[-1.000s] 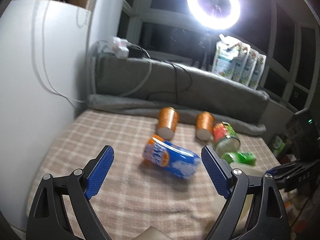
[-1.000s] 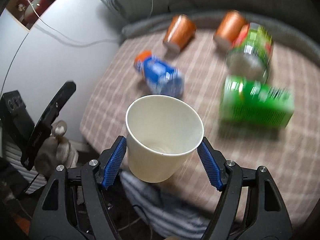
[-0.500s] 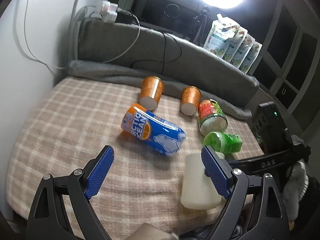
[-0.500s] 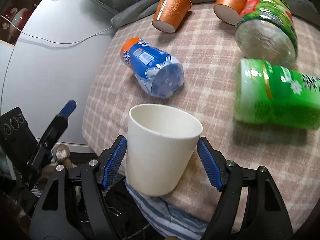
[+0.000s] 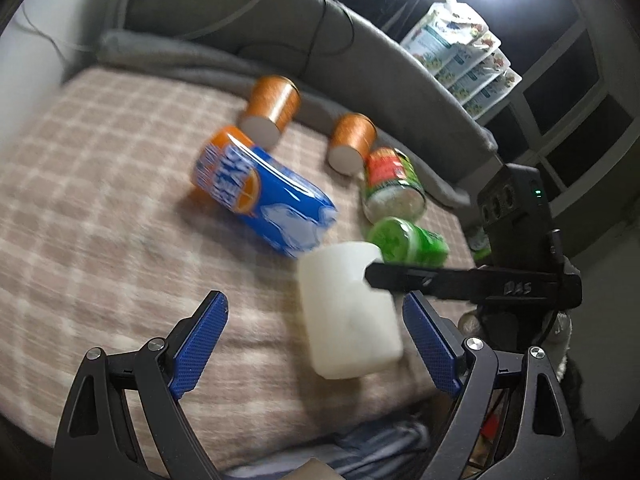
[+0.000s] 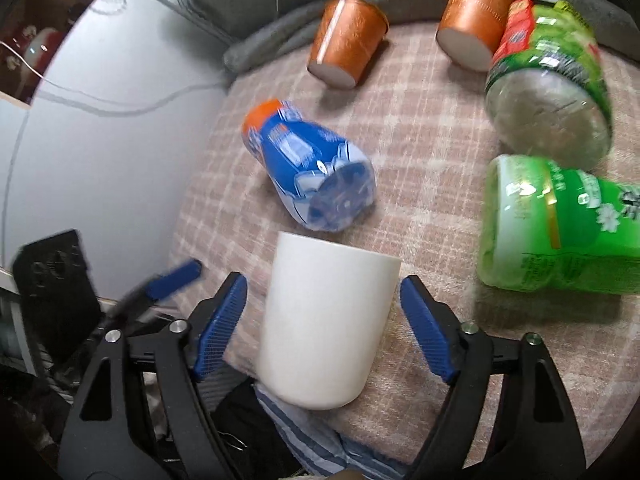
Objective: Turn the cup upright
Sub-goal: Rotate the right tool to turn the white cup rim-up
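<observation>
A plain white paper cup (image 6: 326,326) stands upright, mouth up, near the front edge of the checked blanket (image 6: 420,152). It sits between the blue pads of my right gripper (image 6: 323,322); gaps show on both sides, so the jaws look open around it. In the left wrist view the same cup (image 5: 348,312) stands right of centre, with the right gripper's black finger (image 5: 460,278) beside its rim. My left gripper (image 5: 316,342) is open and empty, just in front of the cup.
A blue and orange bottle (image 6: 310,176) lies on its side behind the cup. Two orange cups (image 6: 346,40) (image 6: 474,18) lie at the back. A green-labelled jar (image 6: 548,80) and a green container (image 6: 560,228) lie at the right. A white wall (image 6: 100,140) stands left.
The right gripper has brought the cup down from a tilted hold onto the blanket, and its pads now stand off the cup. The left gripper has moved closer to the cup.
</observation>
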The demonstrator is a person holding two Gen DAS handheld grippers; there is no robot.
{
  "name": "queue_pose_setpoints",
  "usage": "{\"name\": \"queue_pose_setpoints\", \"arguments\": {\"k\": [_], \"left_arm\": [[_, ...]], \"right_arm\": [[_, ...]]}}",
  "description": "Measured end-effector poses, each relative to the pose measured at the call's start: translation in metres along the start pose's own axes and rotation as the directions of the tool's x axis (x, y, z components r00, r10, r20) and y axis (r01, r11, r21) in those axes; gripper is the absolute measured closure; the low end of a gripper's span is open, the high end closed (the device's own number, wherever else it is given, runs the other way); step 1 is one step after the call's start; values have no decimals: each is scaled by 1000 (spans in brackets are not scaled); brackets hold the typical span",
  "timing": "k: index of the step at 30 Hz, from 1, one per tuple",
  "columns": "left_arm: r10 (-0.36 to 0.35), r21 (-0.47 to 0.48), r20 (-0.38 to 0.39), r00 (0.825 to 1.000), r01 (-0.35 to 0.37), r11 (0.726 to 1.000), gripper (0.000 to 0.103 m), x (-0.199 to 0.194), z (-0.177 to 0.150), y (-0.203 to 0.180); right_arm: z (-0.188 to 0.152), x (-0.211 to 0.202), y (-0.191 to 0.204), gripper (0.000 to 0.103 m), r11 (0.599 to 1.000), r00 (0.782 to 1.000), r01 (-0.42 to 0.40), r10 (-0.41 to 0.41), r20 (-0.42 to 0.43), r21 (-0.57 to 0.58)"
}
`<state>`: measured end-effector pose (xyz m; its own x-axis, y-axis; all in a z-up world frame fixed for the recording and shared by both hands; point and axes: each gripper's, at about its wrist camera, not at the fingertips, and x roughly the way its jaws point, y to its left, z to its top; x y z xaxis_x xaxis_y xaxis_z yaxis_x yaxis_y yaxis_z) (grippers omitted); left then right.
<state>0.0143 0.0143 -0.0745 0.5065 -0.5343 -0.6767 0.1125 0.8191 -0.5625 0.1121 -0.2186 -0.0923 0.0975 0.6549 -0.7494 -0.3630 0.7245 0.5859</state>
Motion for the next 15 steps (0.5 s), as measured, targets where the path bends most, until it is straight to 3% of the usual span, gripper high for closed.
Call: {"name": "queue_pose_setpoints", "arguments": {"k": [5,15], "left_arm": [[-84,-63,-114,990,77,995,15,24,7,-2],[-76,-79,-197,977,62,995,21,61,20,-11]], "right_arm": [[-13,-38,-11,21,999,993,16,-20,116,31],[-50,-90,-51,21,987,969,76,-106,224,138]]}}
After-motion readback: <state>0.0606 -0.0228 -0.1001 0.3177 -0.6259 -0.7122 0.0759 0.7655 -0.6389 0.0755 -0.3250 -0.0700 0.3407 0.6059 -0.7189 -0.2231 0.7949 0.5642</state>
